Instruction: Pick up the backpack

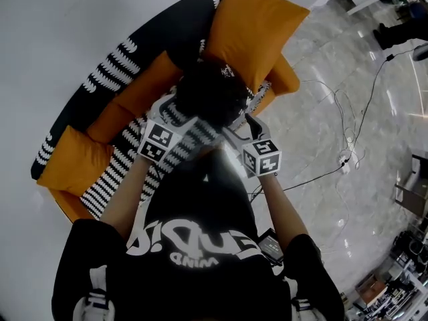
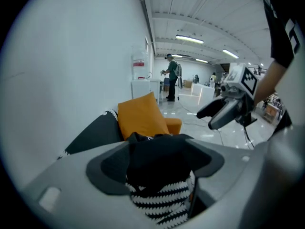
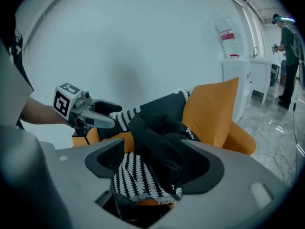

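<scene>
One curved sofa (image 1: pixel 100 72), black with white zigzag bands, stands against a white wall. Two orange pillows rest on it: a large pillow (image 1: pixel 254 25) at the far end and a smaller pillow (image 1: pixel 72 162) at the near end. One black backpack (image 1: pixel 210 95) sits on the seat just below the large pillow. Two hand-held grippers flank it. The left gripper (image 2: pixel 155 166) and the right gripper (image 3: pixel 155 166) both have their jaws spread wide, with backpack fabric between the pads but not pinched.
</scene>
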A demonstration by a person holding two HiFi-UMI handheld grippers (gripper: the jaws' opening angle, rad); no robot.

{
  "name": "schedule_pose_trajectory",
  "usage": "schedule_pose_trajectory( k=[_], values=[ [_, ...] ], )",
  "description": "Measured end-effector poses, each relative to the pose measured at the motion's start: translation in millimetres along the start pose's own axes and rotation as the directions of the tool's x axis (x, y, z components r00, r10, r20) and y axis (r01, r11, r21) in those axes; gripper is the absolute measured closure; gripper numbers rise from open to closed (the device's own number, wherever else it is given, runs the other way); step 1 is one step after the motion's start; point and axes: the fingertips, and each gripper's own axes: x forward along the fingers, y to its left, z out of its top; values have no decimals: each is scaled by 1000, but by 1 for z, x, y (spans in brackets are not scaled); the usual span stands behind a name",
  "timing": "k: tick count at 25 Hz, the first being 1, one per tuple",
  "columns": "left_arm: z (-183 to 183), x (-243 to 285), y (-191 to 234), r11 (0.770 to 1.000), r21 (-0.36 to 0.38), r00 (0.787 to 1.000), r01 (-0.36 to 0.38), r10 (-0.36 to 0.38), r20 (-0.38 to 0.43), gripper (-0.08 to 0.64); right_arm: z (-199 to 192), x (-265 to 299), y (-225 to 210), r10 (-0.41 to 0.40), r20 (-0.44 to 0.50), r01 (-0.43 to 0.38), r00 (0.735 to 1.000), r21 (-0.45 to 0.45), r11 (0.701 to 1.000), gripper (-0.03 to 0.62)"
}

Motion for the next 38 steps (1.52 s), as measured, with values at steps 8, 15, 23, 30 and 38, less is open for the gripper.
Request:
schedule_pose_trajectory(
  k=[8,15,23,30,38],
  values=[
    [-42,55,20,996,82,997,36,-30,-72,175,-40,65,-16,-2,-146,-14,989,-105,994,236],
    [-44,81,27,990,103,995,98,-94,-43,170,-48,99,-22,-19,-179,-18,984,-201,979,249],
    [-40,88,35,982,150,994,111,-106,-41,150,-51,119,-17,11,-172,-39,985,-163,986,308],
    [-53,100,36,978,88,979,191,-184,-85,117,-48,120,-23,12,-178,-38,984,-144,989,318],
    [-51,114,28,977,21,973,212,-209,-96,285,-50,122,-37,13,-176,-31,984,-101,994,444]
  ],
)
